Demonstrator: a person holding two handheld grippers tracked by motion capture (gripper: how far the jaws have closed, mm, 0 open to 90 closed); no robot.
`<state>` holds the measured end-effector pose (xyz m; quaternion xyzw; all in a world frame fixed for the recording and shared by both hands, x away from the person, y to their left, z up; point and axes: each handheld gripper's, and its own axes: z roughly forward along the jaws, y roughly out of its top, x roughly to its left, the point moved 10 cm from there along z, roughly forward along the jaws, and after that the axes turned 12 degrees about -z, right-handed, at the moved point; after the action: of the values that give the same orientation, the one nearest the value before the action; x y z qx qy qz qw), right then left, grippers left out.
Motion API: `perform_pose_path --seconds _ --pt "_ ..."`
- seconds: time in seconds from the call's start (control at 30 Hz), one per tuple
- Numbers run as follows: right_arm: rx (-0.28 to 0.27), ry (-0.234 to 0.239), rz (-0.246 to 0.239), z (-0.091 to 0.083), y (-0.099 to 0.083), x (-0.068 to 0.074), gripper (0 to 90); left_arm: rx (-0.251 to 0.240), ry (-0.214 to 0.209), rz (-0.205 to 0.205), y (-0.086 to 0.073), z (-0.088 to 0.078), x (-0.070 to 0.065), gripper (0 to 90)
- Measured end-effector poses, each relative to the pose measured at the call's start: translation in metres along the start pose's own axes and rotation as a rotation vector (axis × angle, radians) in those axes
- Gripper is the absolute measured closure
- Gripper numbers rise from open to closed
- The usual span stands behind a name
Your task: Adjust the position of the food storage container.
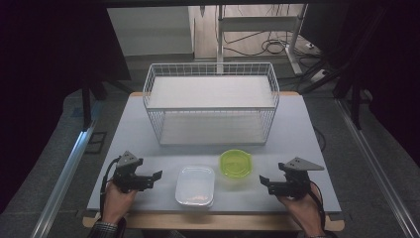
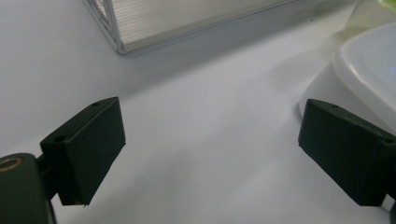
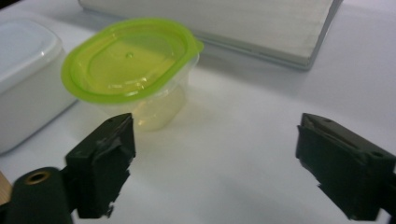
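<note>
A clear rectangular container with a white lid (image 1: 195, 185) lies near the table's front edge, seen too in the left gripper view (image 2: 369, 70) and the right gripper view (image 3: 25, 74). Just right of it and further back stands a small clear tub with a lime-green lid (image 1: 236, 163) (image 3: 130, 65). My left gripper (image 1: 157, 175) (image 2: 212, 154) rests low to the left of the white-lidded container, jaws wide apart with bare table between them. My right gripper (image 1: 263, 182) (image 3: 215, 168) sits to the right of the green-lidded tub, open and holding nothing.
A white wire basket (image 1: 210, 101) (image 2: 116, 28) (image 3: 299, 42) stands across the back middle of the grey table (image 1: 297, 134). Dark floor, a metal rail and cables lie beyond the table's edges.
</note>
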<state>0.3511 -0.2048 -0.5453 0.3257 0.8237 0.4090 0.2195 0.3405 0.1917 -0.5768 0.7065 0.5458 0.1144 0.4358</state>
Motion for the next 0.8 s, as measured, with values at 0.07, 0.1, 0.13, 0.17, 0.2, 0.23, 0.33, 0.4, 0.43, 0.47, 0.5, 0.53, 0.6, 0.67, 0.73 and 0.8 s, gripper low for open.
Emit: perform_pose_path --seconds 0.07,0.1,0.13,0.17,0.2,0.23,0.33,0.4,0.43,0.47,0.5,0.53,0.6,0.67,0.73,0.8 --pt "-0.005 0.005 0.0 0.0 0.001 0.0 15.3 -0.001 -0.001 0.0 0.0 0.001 0.0 5.7" --pt "0.007 0.007 -0.012 0.001 0.0 0.001 18.8 0.0 0.004 -0.002 0.0 0.001 0.0 5.2" --pt "0.013 0.007 -0.014 0.002 -0.001 0.001 19.7 0.002 0.009 0.002 -0.001 0.002 0.001 5.1" --pt "0.018 0.011 -0.015 0.002 -0.001 0.002 20.4 -0.001 0.011 0.006 -0.001 0.002 0.001 4.9" --pt "0.018 0.011 -0.015 0.002 -0.001 0.002 20.4 -0.004 0.013 0.009 -0.001 0.002 0.001 4.9" --pt "0.028 0.016 -0.022 0.002 -0.001 0.004 22.9 -0.025 0.012 0.014 0.0 0.004 0.002 3.6" --pt "0.044 0.039 -0.018 0.003 -0.003 0.006 24.7 -0.032 0.0 0.012 0.0 0.006 0.004 3.4" --pt "0.047 0.04 -0.02 0.003 -0.004 0.006 25.4 -0.04 -0.014 0.009 -0.001 0.008 0.005 3.5" --pt "0.049 0.044 -0.022 0.003 -0.003 0.007 27.2 -0.042 -0.017 0.008 0.0 0.008 0.006 3.9" --pt "0.051 0.045 -0.024 0.003 -0.003 0.008 27.9 -0.05 -0.024 0.009 0.001 0.008 0.005 3.9" --pt "0.051 0.045 -0.024 0.003 -0.003 0.008 27.9 -0.05 -0.024 0.009 0.001 0.008 0.005 3.9" --pt "0.055 0.046 -0.026 0.003 -0.004 0.008 29.0 -0.055 -0.027 0.014 0.001 0.008 0.004 3.9" --pt "0.064 0.055 -0.034 0.003 -0.005 0.009 31.7 -0.06 -0.024 0.028 0.001 0.009 0.003 3.7" --pt "0.067 0.06 -0.045 0.002 -0.003 0.01 34.8 -0.068 -0.023 0.043 0.002 0.009 0.002 3.6" --pt "0.067 0.087 -0.04 0.002 -0.001 0.013 38.6 -0.076 -0.025 0.051 0.003 0.009 0.001 3.6" --pt "0.08 0.119 -0.068 0.005 0.003 0.018 44.8 -0.077 -0.014 0.068 0.002 0.01 0.001 3.6"
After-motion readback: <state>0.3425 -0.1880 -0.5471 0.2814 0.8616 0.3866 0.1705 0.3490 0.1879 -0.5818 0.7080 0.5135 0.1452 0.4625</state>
